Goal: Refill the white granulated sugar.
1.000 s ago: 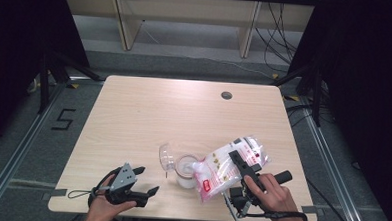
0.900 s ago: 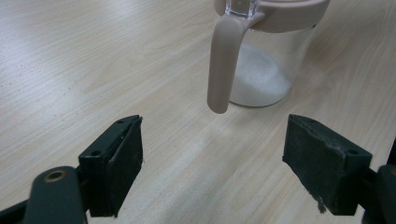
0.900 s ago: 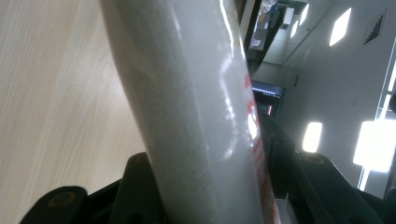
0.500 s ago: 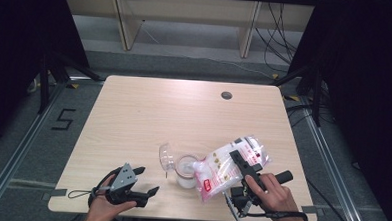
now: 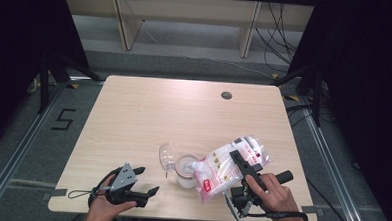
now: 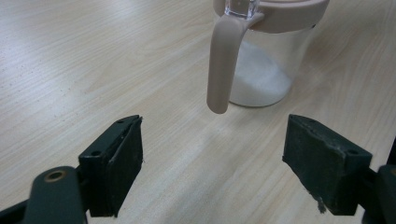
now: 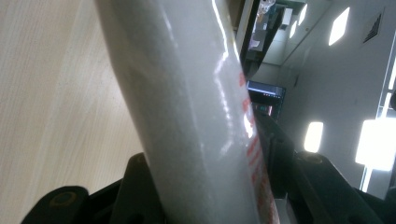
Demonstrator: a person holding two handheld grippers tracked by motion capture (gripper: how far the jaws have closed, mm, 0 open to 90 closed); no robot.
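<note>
Nothing has moved: the right claw (image 5: 243, 162) keeps pinching the tilted bag (image 5: 226, 167) over the jar (image 5: 185, 171), so pouring continues; the left claw (image 5: 143, 181) rests spread.

Even overhead light is falling on the tabletop (image 5: 148, 118) in the high view, leaving its pale wood bright while the surroundings from nine o'clock and three o'clock are sinking into near black. Shadows there are staying short and soft, and the picture is looking slightly grainy and soft throughout. In the left gripper view the light is diffuse, the wood grain is reading sharp, and a faint shadow is spreading under the jar (image 6: 261, 56) toward six o'clock. In the right gripper view the bag (image 7: 196, 116) is sitting too close, blurring out of focus and catching streaks of glare, while ceiling lights (image 7: 373, 140) at three o'clock are blowing out to white.
</note>
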